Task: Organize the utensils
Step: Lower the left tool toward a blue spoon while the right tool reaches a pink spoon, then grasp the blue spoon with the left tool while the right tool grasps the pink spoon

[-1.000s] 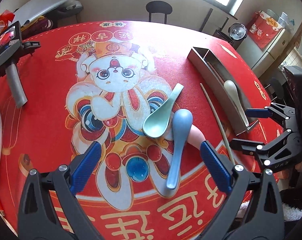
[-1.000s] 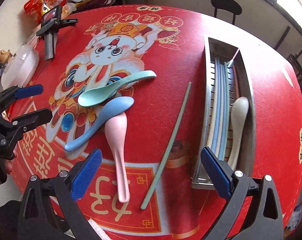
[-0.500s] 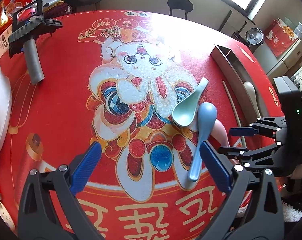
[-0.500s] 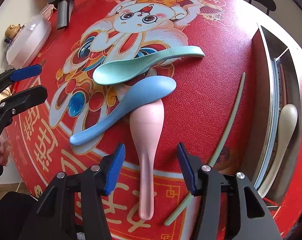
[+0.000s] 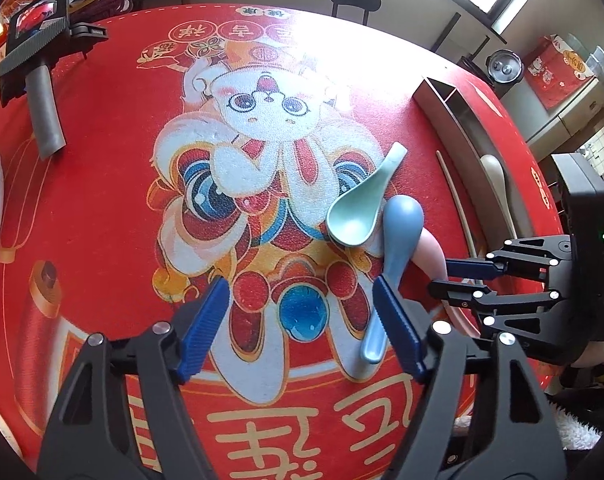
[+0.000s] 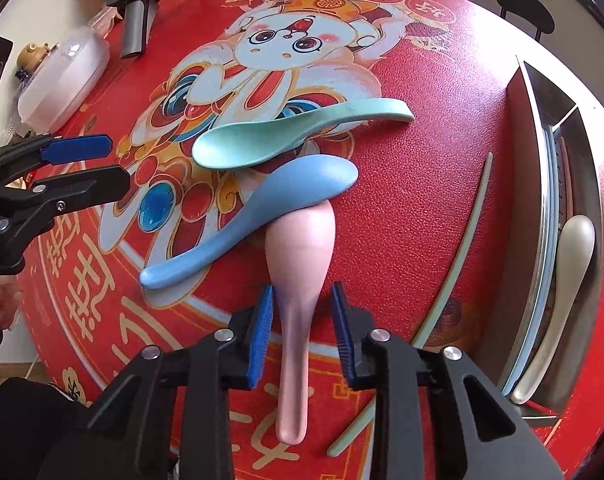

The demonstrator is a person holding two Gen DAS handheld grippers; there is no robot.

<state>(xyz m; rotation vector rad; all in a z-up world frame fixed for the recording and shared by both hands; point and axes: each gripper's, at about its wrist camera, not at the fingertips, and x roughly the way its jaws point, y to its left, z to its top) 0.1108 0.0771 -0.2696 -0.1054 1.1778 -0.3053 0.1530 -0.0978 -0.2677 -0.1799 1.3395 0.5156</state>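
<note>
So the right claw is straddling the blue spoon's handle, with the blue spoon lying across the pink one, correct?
Not quite: the right claw straddles the pink spoon, not the blue spoon. The right wrist view shows this, and the blue spoon does lie across the pink one.

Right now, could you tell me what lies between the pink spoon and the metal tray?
A single pale green chopstick lies on the red cloth between the pink spoon and the metal tray, clearest in the right wrist view.

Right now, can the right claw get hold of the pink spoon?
Probably yes: the right claw is open astride the pink spoon handle, nothing between them. Only the blue spoon overlaps its bowl end.
</note>
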